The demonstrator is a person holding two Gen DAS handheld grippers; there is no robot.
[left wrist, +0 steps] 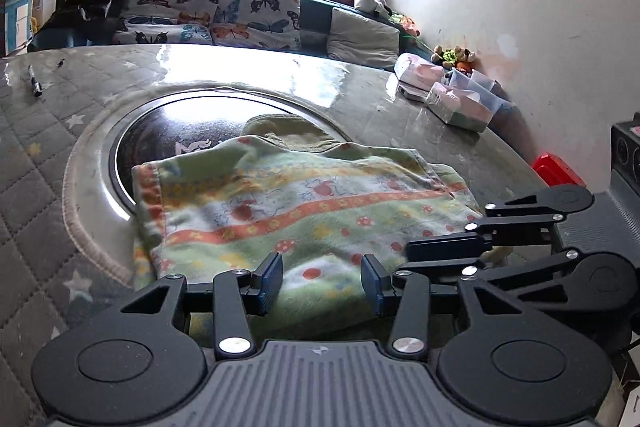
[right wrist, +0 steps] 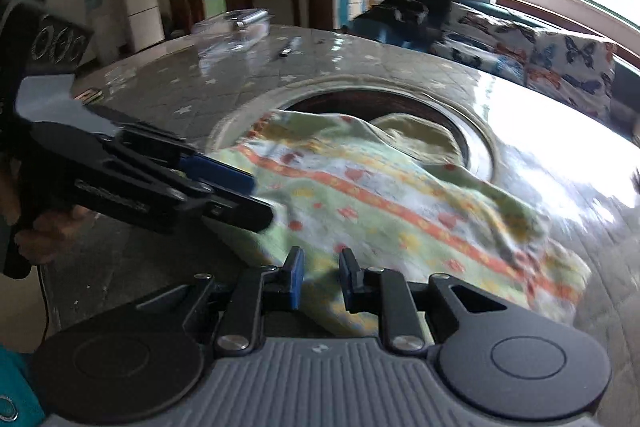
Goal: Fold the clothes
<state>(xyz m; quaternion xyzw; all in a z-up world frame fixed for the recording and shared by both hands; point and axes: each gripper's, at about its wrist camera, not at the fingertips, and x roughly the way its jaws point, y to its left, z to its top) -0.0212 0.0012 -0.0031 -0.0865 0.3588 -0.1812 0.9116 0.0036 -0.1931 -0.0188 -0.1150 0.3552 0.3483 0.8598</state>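
mid-fold: my left gripper stands half open, my right gripper nearly closed, cloth between both jaws, grip unclear. next, lay the fold flat.

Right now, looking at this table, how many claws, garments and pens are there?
Claws: 2, left claw and right claw
Patterned garment: 1
Pen: 1
Total: 4
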